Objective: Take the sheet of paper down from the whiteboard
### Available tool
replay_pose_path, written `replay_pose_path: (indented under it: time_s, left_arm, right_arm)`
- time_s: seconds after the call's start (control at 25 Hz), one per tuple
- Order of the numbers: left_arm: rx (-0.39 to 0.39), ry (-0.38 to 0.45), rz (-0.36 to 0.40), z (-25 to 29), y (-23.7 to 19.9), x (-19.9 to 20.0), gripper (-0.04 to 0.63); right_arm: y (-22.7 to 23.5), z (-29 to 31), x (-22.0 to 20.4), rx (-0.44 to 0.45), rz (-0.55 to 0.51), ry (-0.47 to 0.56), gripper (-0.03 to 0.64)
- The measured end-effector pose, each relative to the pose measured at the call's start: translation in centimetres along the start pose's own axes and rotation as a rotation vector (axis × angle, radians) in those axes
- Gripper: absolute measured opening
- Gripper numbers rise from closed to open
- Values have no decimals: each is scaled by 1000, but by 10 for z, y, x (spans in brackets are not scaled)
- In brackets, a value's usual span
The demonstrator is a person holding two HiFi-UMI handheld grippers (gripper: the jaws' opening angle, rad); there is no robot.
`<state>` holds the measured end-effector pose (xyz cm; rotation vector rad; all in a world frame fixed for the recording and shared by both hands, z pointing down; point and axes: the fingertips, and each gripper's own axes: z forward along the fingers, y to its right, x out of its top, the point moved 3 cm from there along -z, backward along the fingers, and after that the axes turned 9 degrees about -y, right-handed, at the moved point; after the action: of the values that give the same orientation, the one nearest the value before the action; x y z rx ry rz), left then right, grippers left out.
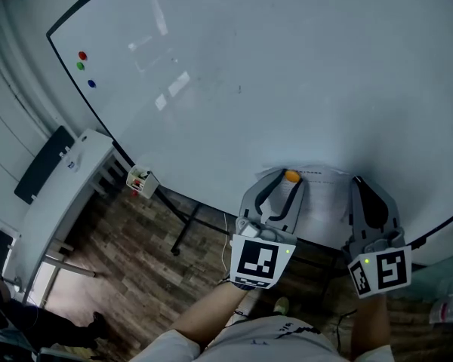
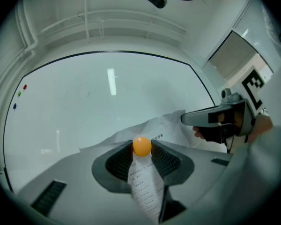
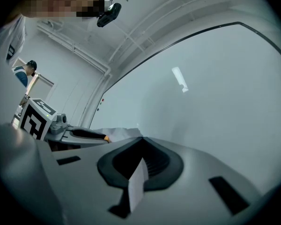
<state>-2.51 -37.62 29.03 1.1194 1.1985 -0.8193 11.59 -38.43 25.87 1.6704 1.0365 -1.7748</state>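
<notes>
A printed sheet of paper lies crumpled against the lower part of the whiteboard. An orange round magnet sits at the sheet's top left. My left gripper is shut on that magnet, with the paper running under the jaws. My right gripper is at the sheet's right edge. In the right gripper view its jaws are shut on a strip of the paper, and the left gripper shows at the left.
Red, green and blue magnets dot the board's upper left. A small box hangs at the board's lower edge, above the stand's legs. A white desk stands left on the wooden floor. A person stands far off.
</notes>
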Motion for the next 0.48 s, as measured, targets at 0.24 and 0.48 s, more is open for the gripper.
replay_pose_path:
  time_s: [0.24,0.48]
  left_arm:
    - [-51,-7,-9,-34,5,-10,133]
    - [-113,-23,-34,-71,8,-22,133]
  right_arm:
    - [-15,-18,-10,-40,9,-35,12]
    - [-41,-42,-19,-91,35,-74,12]
